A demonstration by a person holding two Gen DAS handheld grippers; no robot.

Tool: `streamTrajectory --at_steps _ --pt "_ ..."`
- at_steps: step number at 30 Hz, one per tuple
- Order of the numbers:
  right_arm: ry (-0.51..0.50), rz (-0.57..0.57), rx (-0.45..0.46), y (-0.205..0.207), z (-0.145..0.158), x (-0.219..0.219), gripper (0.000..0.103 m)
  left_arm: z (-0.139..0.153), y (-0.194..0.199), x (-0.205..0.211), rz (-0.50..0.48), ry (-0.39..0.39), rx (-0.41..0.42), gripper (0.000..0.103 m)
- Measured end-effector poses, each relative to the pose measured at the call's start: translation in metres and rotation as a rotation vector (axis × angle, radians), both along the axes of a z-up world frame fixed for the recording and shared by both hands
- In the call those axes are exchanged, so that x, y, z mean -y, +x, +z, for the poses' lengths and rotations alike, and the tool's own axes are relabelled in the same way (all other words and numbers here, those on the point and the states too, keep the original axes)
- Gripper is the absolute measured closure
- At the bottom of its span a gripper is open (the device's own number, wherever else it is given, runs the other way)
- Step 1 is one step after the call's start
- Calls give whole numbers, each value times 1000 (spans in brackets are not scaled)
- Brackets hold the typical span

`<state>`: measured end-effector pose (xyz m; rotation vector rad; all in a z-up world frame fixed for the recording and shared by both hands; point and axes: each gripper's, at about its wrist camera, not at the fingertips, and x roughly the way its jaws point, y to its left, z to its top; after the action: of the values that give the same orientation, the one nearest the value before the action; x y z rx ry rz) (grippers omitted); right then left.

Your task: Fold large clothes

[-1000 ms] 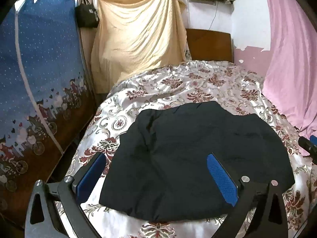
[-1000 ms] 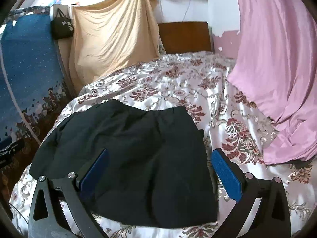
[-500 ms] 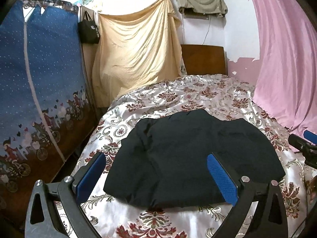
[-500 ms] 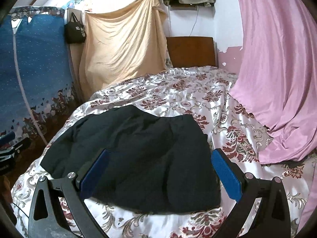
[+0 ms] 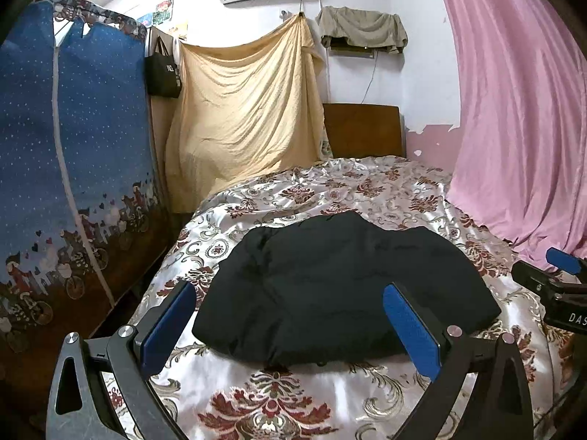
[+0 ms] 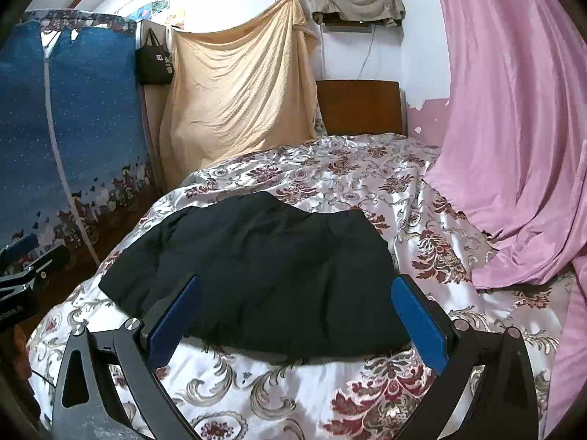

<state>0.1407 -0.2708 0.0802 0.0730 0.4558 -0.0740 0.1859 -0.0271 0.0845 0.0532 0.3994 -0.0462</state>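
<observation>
A black garment [image 5: 341, 286] [image 6: 264, 275] lies folded into a thick, roughly rectangular bundle on the floral satin bedspread [image 5: 367, 190] [image 6: 330, 168]. My left gripper [image 5: 290, 315] is open, held back from the bundle's near edge, with nothing between its blue pads. My right gripper [image 6: 295, 310] is open too, hovering just short of the bundle's near right edge, holding nothing. The right gripper's tip [image 5: 561, 282] shows at the right edge of the left wrist view. The left gripper [image 6: 22, 275] shows at the left edge of the right wrist view.
A blue fabric wardrobe [image 5: 73, 165] stands along the left of the bed. A pink curtain [image 5: 521, 128] hangs on the right and spills onto the bedspread [image 6: 513, 220]. A yellow sheet [image 5: 249, 110] and the wooden headboard [image 5: 363, 128] are at the far end.
Both grippers have pulled back and up from the black bundle, so it looks smaller and more bedspread shows in front of it. The bundle itself has not moved.
</observation>
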Motion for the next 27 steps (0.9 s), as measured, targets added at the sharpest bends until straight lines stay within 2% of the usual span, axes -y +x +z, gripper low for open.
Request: streamTrajectory --at_steps 12,27 --pt "8 19 70 -49 10 -26 2 1 -46 -14 20 16 41 0" --pt "-11 40 115 -103 -2 -60 2 -12 -94 -37 54 11 80 0"
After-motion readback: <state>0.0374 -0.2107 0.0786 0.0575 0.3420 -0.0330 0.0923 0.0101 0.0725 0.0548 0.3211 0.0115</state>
